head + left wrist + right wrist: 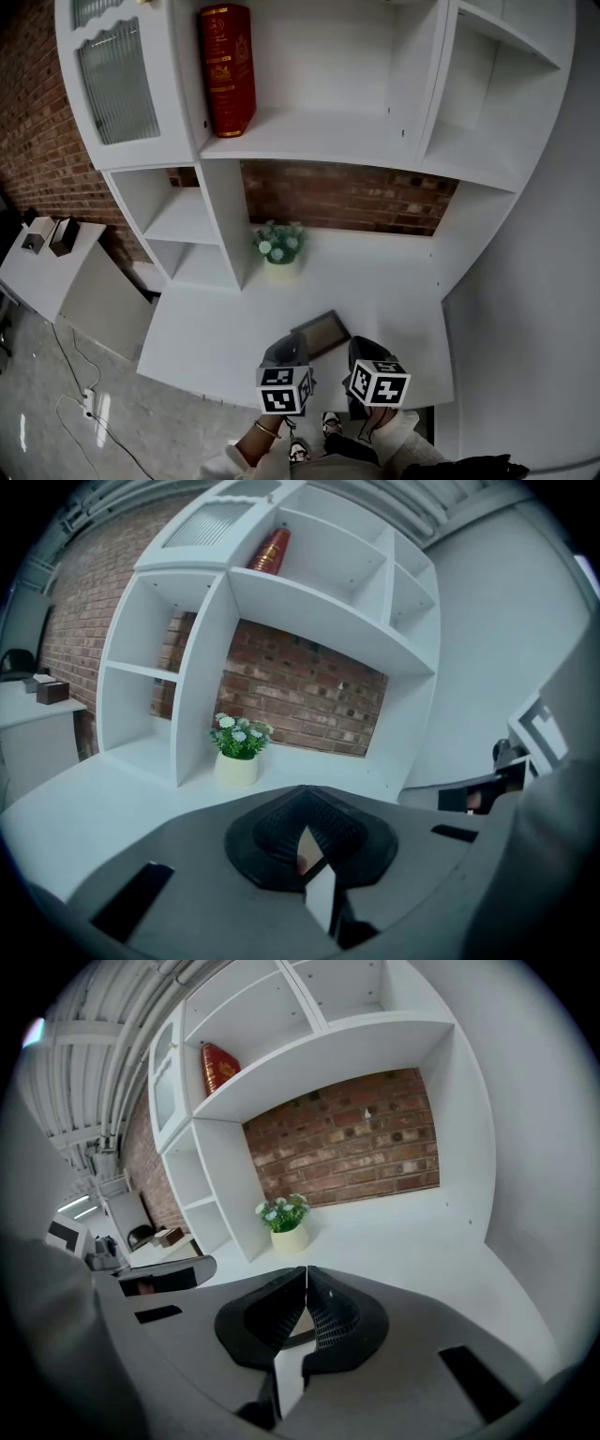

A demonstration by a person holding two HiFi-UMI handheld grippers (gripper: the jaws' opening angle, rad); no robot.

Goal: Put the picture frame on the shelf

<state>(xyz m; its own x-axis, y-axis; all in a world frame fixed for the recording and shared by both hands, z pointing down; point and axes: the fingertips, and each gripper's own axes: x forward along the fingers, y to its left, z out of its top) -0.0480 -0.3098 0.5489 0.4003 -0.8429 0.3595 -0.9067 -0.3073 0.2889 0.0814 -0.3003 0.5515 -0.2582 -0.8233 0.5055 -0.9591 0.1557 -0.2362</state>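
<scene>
Left gripper [292, 343], grey with a black-and-white marker cube, is nearest, low in the head view over the tabletop's front edge. Its jaws are pressed together with nothing clamped. Right gripper [362, 347], same build, is just beside it. In its own view the pads meet at the tips, so it is empty too.

Between the two tips and just ahead lies the dark-rimmed rectangular picture frame [325, 331] with a brownish face. It is flat on the white tabletop [394, 281], near the front edge and askew to it. Its left corner is hidden behind the left gripper, so contact cannot be told, but neither gripper grips it.

Farther back, a pale yellow pot of white flowers and green leaves [279, 251] stands toward the tabletop's rear edge, beside a white upright divider [225, 220]. A red-brown brick wall [347, 197] is behind. Above is the wide white shelf board [319, 136], with a tall red hardback book [227, 67] upright at its left end and the rest of the board bare.

Step in hand, judged: pre-grasp approach, with the frame not yet picked up. The next move calls for opening a pair of jaws. A flat frame gives little to pinch, so likely a rim must be tipped up or slid past the front edge. Then lift it to the bare stretch of shelf, clear of the book.
</scene>
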